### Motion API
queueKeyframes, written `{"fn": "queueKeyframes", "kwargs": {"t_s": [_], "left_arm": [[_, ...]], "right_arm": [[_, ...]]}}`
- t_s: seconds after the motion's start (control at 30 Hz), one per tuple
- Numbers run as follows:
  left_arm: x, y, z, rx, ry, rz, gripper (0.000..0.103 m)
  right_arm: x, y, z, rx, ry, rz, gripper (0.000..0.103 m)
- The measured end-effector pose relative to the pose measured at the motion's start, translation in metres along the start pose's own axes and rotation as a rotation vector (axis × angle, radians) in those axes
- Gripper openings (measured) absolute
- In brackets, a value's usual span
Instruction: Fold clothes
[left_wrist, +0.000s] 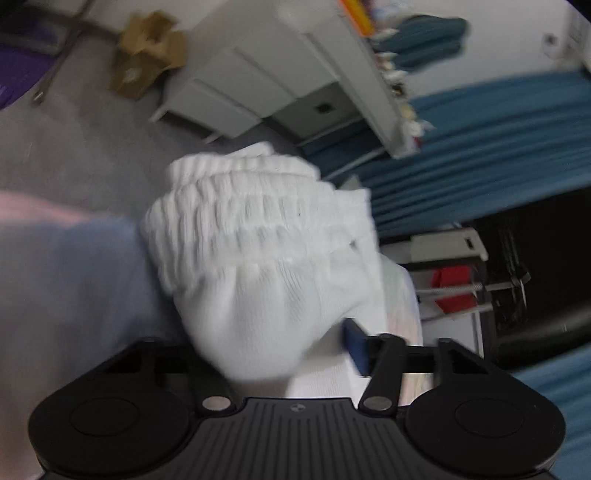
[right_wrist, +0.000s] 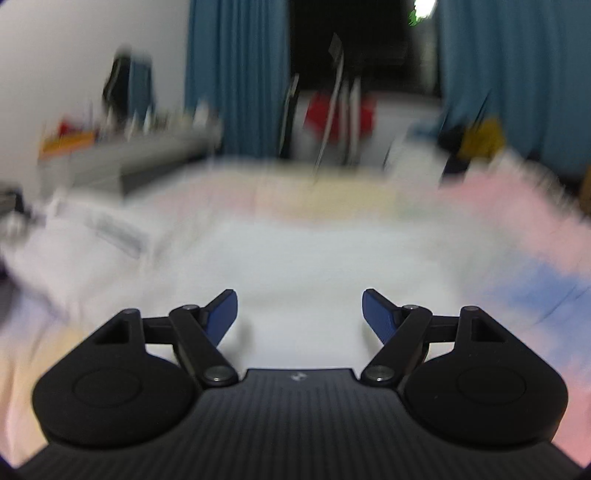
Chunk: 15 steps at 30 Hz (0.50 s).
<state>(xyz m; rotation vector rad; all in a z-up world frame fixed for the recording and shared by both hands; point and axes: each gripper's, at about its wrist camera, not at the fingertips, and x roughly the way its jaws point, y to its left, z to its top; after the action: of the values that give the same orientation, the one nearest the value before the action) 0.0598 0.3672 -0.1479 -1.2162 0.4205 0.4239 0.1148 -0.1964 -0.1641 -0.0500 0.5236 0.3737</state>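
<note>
On my left wrist view the white sock (left_wrist: 255, 258) fills the middle of the frame, a bunched, ribbed knit wad sitting right between my left gripper (left_wrist: 295, 354) fingers and spilling forward past them. Only the blue pad (left_wrist: 355, 345) on the right finger shows, and it lies against the sock's right side; the left finger is buried behind the fabric. So I take the left jaws as clenched on the sock, though I cannot see the hidden pad's contact. The view is tipped sideways: a grey cabinet (left_wrist: 236, 92) and a brown cardboard box (left_wrist: 147, 55) sit far ahead and to the left of the gripper, and blue curtains (left_wrist: 491, 140) run off to the right. A pale pink and blue cloth (left_wrist: 66, 280) lies just left of the fingers.

My right wrist view shows none of that sock. My right gripper (right_wrist: 299, 314) stands wide apart, both blue fingers (right_wrist: 221, 314) clear, with nothing between them. Ahead of and beneath it spreads a bed surface (right_wrist: 295, 251) in white with pink, yellow and blue patches, heavily blurred. Beyond it, straight ahead, something red (right_wrist: 340, 114) stands among thin upright rods, flanked by the blue curtains (right_wrist: 236, 74). A cluttered grey shelf (right_wrist: 140, 155) sits far ahead to the left, and a yellow thing (right_wrist: 484, 136) far ahead to the right; blur keeps me from naming either more closely.
</note>
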Motion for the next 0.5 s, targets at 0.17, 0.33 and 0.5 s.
{"fn": "queueKeyframes", "kwargs": {"t_s": [0.17, 0.33, 0.5], "left_arm": [[-0.027, -0.049, -0.014, 0.238, -0.101, -0.004, 0.016], [-0.076, -0.145, -0.082, 0.546, -0.243, -0.104, 0.016], [-0.098, -0.229, -0.173, 0.763, -0.286, -0.257, 0.017]], "right_arm": [[0.011, -0.002, -0.001, 0.035, 0.053, 0.012, 0.076], [0.001, -0.026, 0.011, 0.158, 0.038, -0.021, 0.076], [-0.021, -0.077, 0.015, 0.397, 0.027, -0.069, 0.076]]}}
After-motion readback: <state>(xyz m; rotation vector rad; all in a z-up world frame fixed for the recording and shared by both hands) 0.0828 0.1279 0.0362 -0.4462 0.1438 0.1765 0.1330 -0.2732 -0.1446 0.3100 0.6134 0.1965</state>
